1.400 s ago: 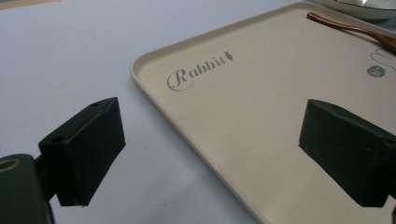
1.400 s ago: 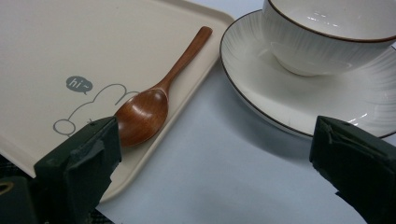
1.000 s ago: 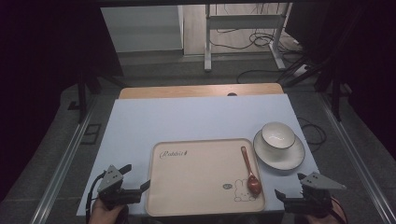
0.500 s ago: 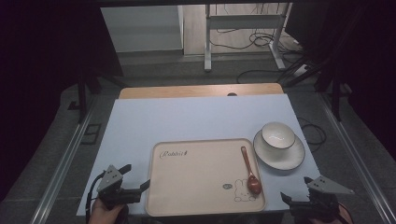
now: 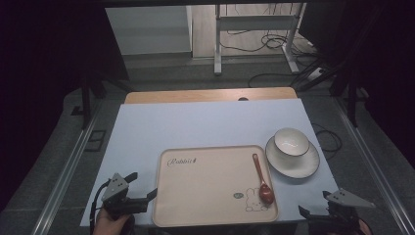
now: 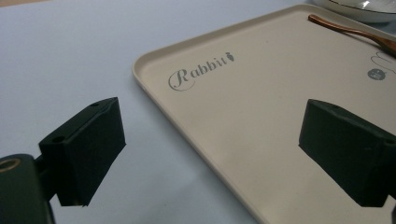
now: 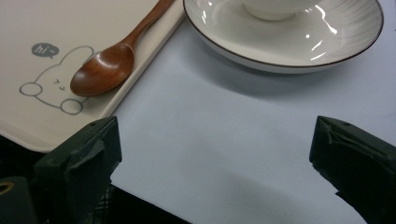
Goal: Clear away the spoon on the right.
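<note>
- Where the high view looks down, the bench (image 5: 205,122) fills the middle of the frame, pale blue on top with a wooden strip along its far edge.
- The tray (image 5: 205,188) is beige and lies flat at the lower middle of the frame, with "Rabbit" printed at its upper left and a drawn rabbit at its lower right.
- The plate (image 5: 306,164) sits just right of the tray's upper right corner, on the bench.
- The bowl (image 5: 291,141) is white and stands upright on the plate.
- The left gripper (image 5: 147,196), at the lower left of the frame, is beside the tray's left rim; its fingers (image 6: 88,140) are spread wide and hold nothing, one over the bench, one over the tray.
- The right gripper (image 5: 313,214), at the lower right, hangs at the bench's near edge; its fingers (image 7: 88,154) are wide apart and empty.
- The spoon (image 5: 262,178) is brown wood and lies on the tray's right side, its rounded end on the drawn rabbit, its handle pointing to the far side.
</note>
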A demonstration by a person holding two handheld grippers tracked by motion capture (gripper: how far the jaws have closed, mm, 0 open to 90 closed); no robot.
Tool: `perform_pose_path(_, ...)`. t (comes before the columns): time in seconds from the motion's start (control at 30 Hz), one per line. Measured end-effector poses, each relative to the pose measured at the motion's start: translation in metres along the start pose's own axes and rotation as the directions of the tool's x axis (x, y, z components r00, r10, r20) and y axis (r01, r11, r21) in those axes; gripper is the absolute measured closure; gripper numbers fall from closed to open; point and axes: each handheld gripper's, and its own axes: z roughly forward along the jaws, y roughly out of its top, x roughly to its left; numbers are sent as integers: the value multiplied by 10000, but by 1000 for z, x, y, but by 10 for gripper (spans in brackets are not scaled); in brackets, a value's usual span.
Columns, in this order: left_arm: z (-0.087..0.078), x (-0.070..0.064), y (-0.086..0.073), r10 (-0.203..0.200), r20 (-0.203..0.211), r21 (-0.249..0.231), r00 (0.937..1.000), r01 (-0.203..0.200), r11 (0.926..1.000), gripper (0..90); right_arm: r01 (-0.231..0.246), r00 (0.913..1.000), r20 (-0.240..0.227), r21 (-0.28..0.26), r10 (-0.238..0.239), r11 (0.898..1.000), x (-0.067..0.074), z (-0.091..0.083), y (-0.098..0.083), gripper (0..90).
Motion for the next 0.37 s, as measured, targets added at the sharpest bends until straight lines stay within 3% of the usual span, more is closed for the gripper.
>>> perform_pose_path(0.1,0,0,0,23,3,6,10000,-23,10000,68,-43,10000,-56,-38,43,10000,0,0,0,22)
perform_pose_path(0.37,1,-1,1,135,6,52,9999,-135,9999,68,-31,9999,-166,533,39,9986,-1,6,1,25)
